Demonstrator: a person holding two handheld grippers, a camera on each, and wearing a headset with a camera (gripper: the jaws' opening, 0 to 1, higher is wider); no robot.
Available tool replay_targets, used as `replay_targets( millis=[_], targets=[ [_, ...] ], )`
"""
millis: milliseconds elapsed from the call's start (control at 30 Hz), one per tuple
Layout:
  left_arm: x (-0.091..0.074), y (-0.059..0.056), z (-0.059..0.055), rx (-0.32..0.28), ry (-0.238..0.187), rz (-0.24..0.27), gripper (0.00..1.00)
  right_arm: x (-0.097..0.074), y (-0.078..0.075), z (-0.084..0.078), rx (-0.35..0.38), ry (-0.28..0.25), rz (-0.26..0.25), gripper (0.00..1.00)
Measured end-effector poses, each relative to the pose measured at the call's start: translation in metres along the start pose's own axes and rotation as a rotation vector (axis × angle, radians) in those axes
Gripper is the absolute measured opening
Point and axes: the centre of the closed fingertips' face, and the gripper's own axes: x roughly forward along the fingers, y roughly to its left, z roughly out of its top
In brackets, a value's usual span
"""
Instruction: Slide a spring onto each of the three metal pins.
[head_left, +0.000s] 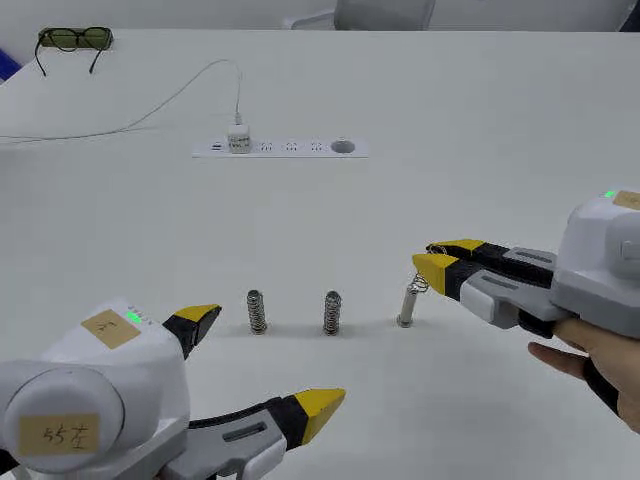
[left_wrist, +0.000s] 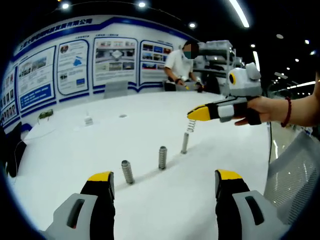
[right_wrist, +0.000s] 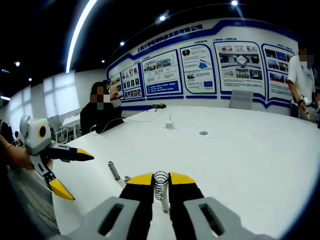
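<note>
Table (head_left: 480, 120), white, bearing all items below.

Left gripper (head_left: 260, 362), on the person's side of the power strip (head_left: 280, 148) and well apart from it. Its yellow-tipped fingers (left_wrist: 100, 177) stand wide apart with nothing between them.

Right gripper (head_left: 432, 258), carried in a hand (head_left: 590, 350), on the person's side of the strip's round-socket end. Its fingers are clamped on a loose spring (head_left: 420, 285).

Power strip, white, lying flat, with a white plug (head_left: 238, 138) and cable (head_left: 150, 115) near one end.

Glasses (head_left: 73, 40), dark-framed, beyond the strip's plug end, well apart from it.

Metal pins, three, upright in a row parallel to the strip on its near side. The first pin (head_left: 257, 311) and second pin (head_left: 332, 312) each wear fitted springs. The third pin (head_left: 406, 308) is bare along its shaft.

Loose spring, tilted, with its lower end at the third pin's top. Whether it has passed over the tip cannot be told. In the right gripper view it stands upright between the pads (right_wrist: 140, 181).
</note>
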Motion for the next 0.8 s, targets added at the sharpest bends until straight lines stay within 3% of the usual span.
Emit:
replay_targets(
  millis=[367, 800],
  targets=[
    [-0.002, 0.009, 0.003, -0.049, -0.032, 0.024, 0.93, 0.007, -0.001, -0.007, 0.012, 0.018, -0.008, 0.12],
    [-0.002, 0.01, -0.003, -0.066, -0.013, 0.027, 0.94, 0.013, 0.001, -0.02, -0.002, 0.052, -0.007, 0.12]
  ],
)
